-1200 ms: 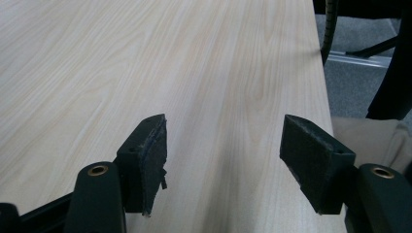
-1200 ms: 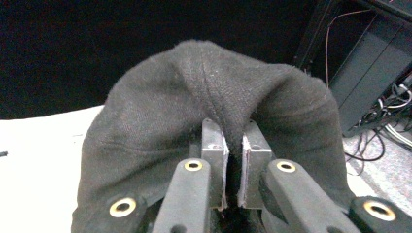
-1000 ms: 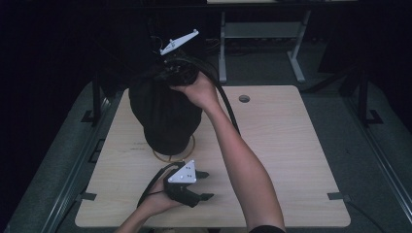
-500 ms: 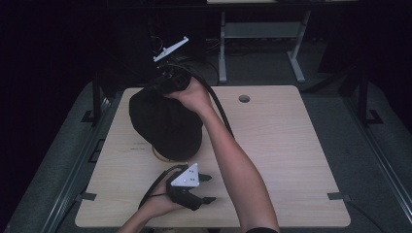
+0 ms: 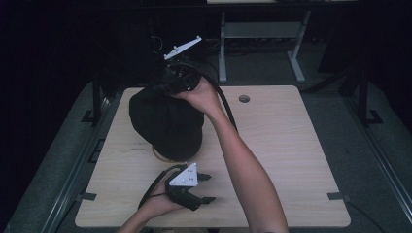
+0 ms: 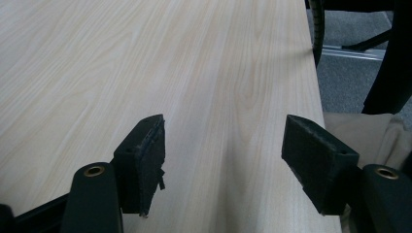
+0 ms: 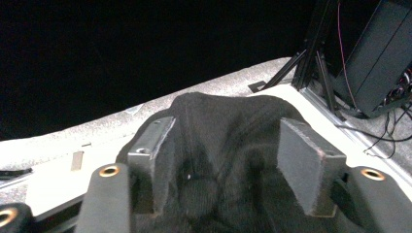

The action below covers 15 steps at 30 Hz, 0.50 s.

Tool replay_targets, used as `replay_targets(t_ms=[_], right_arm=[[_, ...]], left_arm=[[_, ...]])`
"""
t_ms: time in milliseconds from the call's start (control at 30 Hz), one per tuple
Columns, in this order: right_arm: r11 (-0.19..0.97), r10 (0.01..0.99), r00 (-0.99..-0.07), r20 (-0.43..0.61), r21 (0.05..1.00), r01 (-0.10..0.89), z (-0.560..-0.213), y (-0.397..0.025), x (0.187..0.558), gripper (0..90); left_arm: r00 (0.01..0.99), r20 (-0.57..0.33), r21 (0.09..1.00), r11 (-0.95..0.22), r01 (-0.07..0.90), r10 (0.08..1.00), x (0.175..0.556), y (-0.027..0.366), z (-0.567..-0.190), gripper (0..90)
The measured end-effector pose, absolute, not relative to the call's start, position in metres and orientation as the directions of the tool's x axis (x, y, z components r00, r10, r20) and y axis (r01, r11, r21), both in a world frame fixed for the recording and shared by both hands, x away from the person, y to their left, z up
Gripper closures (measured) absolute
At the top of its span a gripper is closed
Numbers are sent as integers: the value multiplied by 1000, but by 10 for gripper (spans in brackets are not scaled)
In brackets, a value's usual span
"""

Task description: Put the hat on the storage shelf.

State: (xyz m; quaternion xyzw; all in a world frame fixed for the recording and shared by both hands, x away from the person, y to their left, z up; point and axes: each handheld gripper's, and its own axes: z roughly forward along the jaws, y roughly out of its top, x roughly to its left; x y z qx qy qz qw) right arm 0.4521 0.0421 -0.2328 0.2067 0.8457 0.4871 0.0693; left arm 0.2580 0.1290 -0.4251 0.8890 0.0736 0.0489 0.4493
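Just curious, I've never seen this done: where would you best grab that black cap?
Probably at the crown of the cap, from above. The soft cloth bunches there between the jaws of the right tool, which are spread around a fold; the brim is hidden.

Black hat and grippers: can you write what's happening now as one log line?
right gripper: open, jaws around top of black hat | hat: on a round base on wooden table | left gripper: open, empty, low over table

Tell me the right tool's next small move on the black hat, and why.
Probably close the right tool on the hat: its jaws stand open with the black fabric bunched between them. The left tool rests open on the table, away from the hat.
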Motion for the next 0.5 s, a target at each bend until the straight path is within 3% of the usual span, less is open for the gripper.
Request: replay_targets(t_ms=[500], right_arm=[[403,426,-897,121,862,307,-227,12,440,329]], left_arm=[[979,9,814,-571,110,203,262,134,-425,297]])
